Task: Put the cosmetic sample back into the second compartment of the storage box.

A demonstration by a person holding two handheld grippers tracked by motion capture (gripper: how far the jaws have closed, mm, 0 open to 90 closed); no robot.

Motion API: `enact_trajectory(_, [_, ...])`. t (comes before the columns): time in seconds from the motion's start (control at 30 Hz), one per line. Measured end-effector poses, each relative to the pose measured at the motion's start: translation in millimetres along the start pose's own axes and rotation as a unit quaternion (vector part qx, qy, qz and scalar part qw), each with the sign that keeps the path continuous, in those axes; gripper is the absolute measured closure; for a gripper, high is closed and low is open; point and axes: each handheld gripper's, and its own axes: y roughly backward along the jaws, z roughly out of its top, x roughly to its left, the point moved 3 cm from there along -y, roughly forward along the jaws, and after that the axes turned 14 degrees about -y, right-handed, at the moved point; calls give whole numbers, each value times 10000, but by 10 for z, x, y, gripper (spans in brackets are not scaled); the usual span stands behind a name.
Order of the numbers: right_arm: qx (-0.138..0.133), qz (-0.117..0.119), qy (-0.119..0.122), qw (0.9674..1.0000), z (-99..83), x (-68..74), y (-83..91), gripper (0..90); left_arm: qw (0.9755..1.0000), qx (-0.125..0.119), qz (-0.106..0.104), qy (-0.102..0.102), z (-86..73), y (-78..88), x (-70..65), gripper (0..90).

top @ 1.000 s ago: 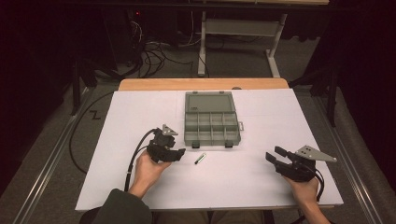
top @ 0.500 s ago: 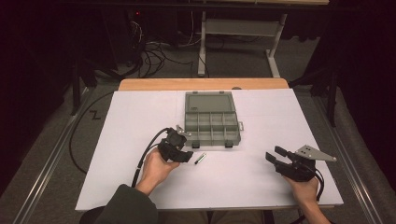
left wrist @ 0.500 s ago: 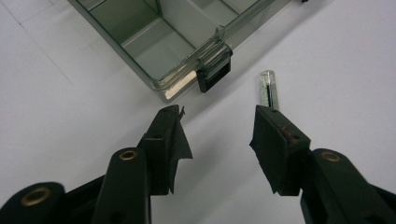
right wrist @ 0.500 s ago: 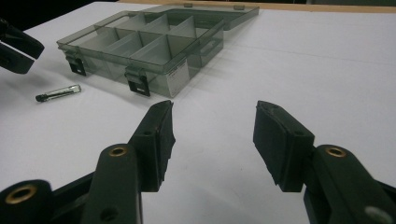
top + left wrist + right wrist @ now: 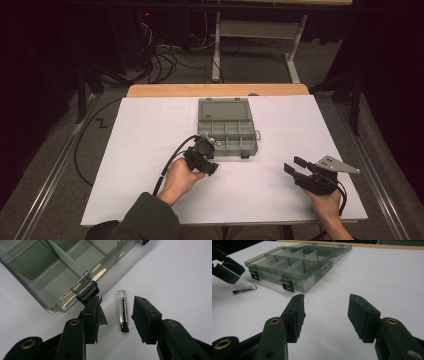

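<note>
Your left tongs [image 5: 116, 315] hang over a small clear tube [image 5: 122, 310] with a black cap, which lies flat on the white desk [image 5: 150, 130] just right of the middle of the left gripper view, its capped end toward the bottom of the frame. The tube sits between the two black jaws without either pad touching it; it lies closer to the right-hand jaw, and the jaws have just been closing, so the tongs are still apart and grip nothing. In the high view those left tongs [image 5: 212, 162] sit just below centre, at the near left corner of the compartment box [image 5: 227, 132]. The box is a grey see-through organiser with its lid laid open toward the top of the frame; the compartments you can see through its walls in the left gripper view are bare. In the right gripper view the tube [image 5: 244, 289] lies at the left edge, near the box's latched front wall [image 5: 287, 285]. Your right tongs [image 5: 298, 169] rest at the lower right of the high view, well apart from the box, jaws spread wide and holding nothing.
</note>
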Motion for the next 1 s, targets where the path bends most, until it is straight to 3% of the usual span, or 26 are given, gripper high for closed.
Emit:
enact_trajectory(0.53, [-23,-1,-1,10000,6,0,8,491,9990,389,-194,-136,79,-155,-41,644])
enact_trajectory(0.7, [-3,17,9,10000,5,2,5,498,9982,475,-296,-198,85,-179,-59,703])
enact_trajectory(1.0, [31,23,17,10000,-1,6,-2,504,9973,624,-293,-259,75,-224,-67,759])
